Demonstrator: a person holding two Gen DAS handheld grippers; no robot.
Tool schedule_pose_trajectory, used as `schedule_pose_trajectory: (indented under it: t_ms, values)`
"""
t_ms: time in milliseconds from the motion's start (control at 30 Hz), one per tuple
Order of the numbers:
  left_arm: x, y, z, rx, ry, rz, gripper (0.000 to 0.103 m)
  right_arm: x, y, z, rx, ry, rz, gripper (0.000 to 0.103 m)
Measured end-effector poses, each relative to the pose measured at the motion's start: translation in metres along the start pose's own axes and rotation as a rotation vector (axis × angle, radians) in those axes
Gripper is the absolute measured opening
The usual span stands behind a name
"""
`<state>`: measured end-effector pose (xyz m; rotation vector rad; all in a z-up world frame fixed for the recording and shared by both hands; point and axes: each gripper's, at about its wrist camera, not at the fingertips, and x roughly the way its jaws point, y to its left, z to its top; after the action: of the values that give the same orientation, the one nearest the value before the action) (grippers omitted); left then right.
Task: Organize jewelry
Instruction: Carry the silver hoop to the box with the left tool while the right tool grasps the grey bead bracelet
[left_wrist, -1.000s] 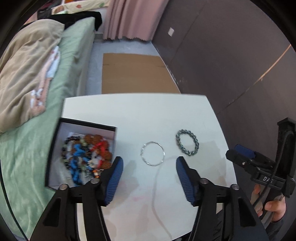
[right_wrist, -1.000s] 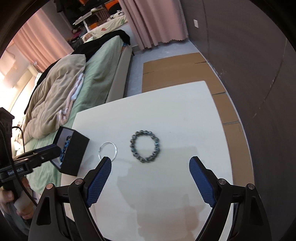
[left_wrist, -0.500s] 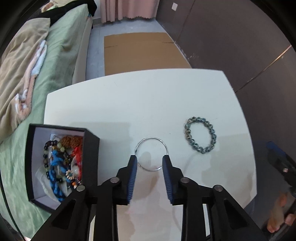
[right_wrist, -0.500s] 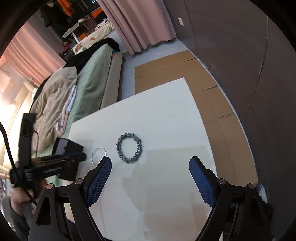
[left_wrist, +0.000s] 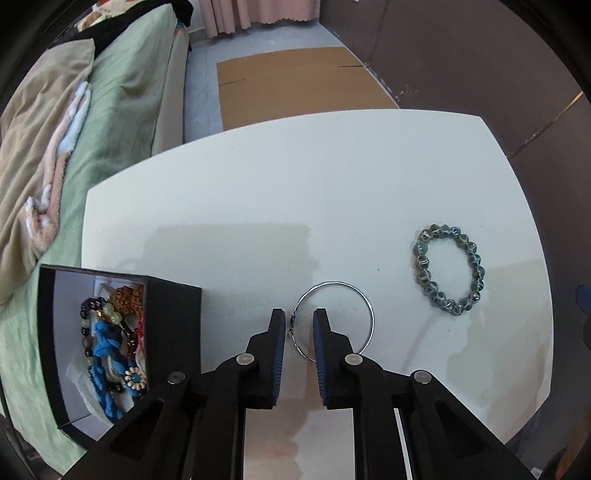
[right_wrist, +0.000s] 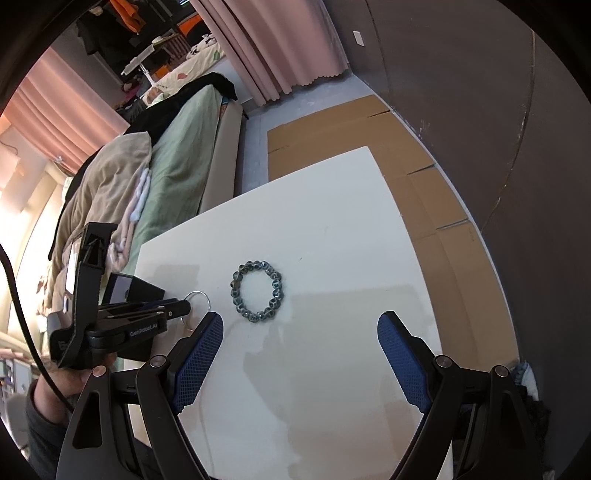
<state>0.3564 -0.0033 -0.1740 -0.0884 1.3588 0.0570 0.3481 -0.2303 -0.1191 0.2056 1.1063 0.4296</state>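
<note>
A thin silver hoop (left_wrist: 347, 291) lies on the white table (left_wrist: 295, 192). My left gripper (left_wrist: 299, 323) straddles the hoop's left rim, its jaws narrowed to a small gap with the wire between them, not pressed. A blue-green bead bracelet (left_wrist: 448, 271) lies to the right of the hoop; it also shows in the right wrist view (right_wrist: 257, 290). A black box (left_wrist: 173, 325) at the left holds several bead bracelets (left_wrist: 107, 350). My right gripper (right_wrist: 299, 354) is wide open and empty, held above the table near the bracelet.
A bed with green sheet and beige blanket (left_wrist: 55, 147) runs along the table's left side. Flat cardboard (left_wrist: 295, 85) lies on the floor beyond the table. A dark wall (right_wrist: 480, 110) stands to the right.
My left gripper has moved forward and down onto the hoop and its jaws have narrowed around the rim. My right gripper has drawn back a little and stayed open.
</note>
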Motion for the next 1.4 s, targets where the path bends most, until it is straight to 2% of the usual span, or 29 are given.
schedule_pose_trajectory:
  t_ms: [100, 167, 300, 433, 567, 667, 800, 1133, 1167, 1200, 1233, 1267, 1300, 1400]
  values:
    - [-0.002, 0.000, -0.001, 0.017, -0.016, 0.009, 0.002, 0.005, 0.003, 0.004, 0.005, 0.012, 0.006, 0.086]
    - [-0.003, 0.003, -0.002, 0.000, -0.013, -0.020, 0.002, 0.010, 0.007, 0.010, 0.001, 0.023, 0.011, 0.085]
    - [-0.018, 0.007, -0.006, -0.009, -0.047, -0.045, 0.002, 0.025, 0.021, 0.019, -0.017, 0.059, 0.029, 0.072]
    - [-0.033, 0.014, -0.009, -0.044, -0.081, -0.069, 0.002, 0.040, 0.031, 0.025, -0.017, 0.093, 0.033, 0.069]
    - [-0.050, 0.019, -0.012, -0.066, -0.111, -0.088, 0.002, 0.053, 0.044, 0.027, -0.057, 0.121, 0.021, 0.057]
    - [-0.061, 0.025, -0.014, -0.084, -0.137, -0.094, 0.002, 0.067, 0.056, 0.025, -0.111, 0.160, -0.002, 0.055]
    - [-0.073, 0.038, -0.017, -0.115, -0.162, -0.108, 0.002, 0.080, 0.068, 0.020, -0.181, 0.196, -0.032, 0.046]
    - [-0.104, 0.071, -0.032, -0.165, -0.239, -0.098, 0.002, 0.103, 0.092, 0.010, -0.346, 0.220, -0.176, 0.044]
    - [-0.106, 0.075, -0.034, -0.174, -0.243, -0.103, 0.002, 0.106, 0.092, 0.010, -0.353, 0.223, -0.184, 0.040]
    - [-0.109, 0.081, -0.036, -0.185, -0.248, -0.105, 0.002, 0.110, 0.094, 0.008, -0.369, 0.229, -0.199, 0.032]
    - [-0.110, 0.084, -0.038, -0.189, -0.251, -0.104, 0.002, 0.114, 0.095, 0.006, -0.381, 0.237, -0.218, 0.030]
    - [-0.113, 0.089, -0.041, -0.196, -0.257, -0.100, 0.002, 0.113, 0.099, 0.005, -0.410, 0.215, -0.238, 0.023]
    - [-0.115, 0.095, -0.043, -0.206, -0.259, -0.100, 0.002, 0.114, 0.102, 0.004, -0.431, 0.216, -0.246, 0.011]
    - [-0.119, 0.107, -0.049, -0.226, -0.265, -0.100, 0.002, 0.111, 0.109, 0.002, -0.472, 0.210, -0.243, 0.011]
